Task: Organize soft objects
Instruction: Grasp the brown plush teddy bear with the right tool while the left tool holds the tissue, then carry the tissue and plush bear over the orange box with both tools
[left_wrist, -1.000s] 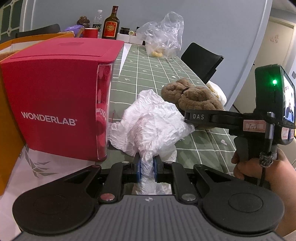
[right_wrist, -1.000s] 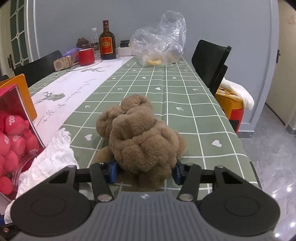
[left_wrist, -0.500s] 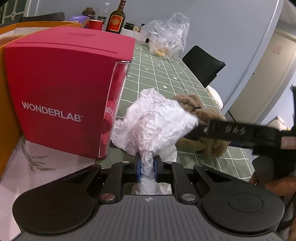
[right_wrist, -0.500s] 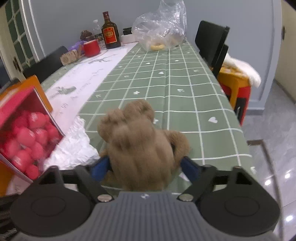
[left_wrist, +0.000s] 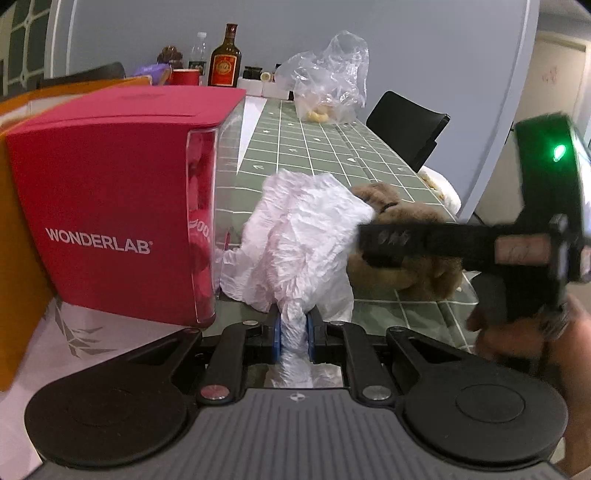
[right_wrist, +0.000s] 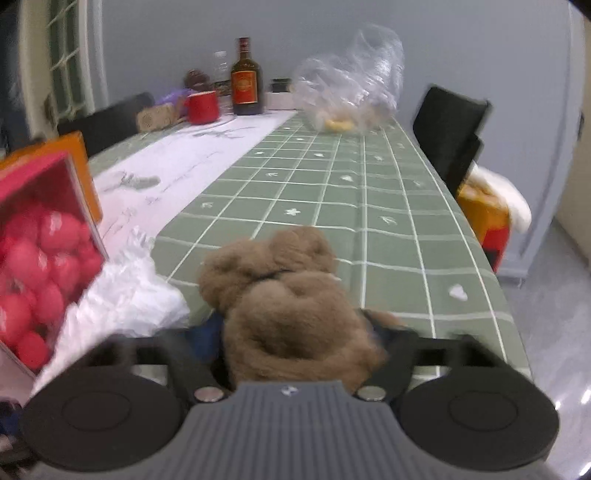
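Observation:
My left gripper (left_wrist: 293, 338) is shut on a crumpled white plastic bag (left_wrist: 299, 236), which bulges out in front of the fingers above the green checked tablecloth (left_wrist: 332, 147). My right gripper (right_wrist: 295, 332) is shut on a brown plush toy (right_wrist: 288, 306); its blue pads press the toy's sides. The toy also shows in the left wrist view (left_wrist: 406, 251), just right of the bag, with the right gripper's arm (left_wrist: 461, 243) across it. The white bag shows at the left of the right wrist view (right_wrist: 122, 295).
A red WONDERLAB box (left_wrist: 110, 206) with red balls behind its clear side (right_wrist: 40, 273) stands left of the bag, with an orange box (left_wrist: 14, 258) behind it. At the far end are a bottle (right_wrist: 245, 81), a red mug (right_wrist: 201, 107) and a clear bag (right_wrist: 351, 96). A black chair (right_wrist: 450, 133) stands at the right.
The right gripper has closed tighter on the plush toy and shifted with it, blurred with motion. The left gripper still holds the white bag in about the same place.

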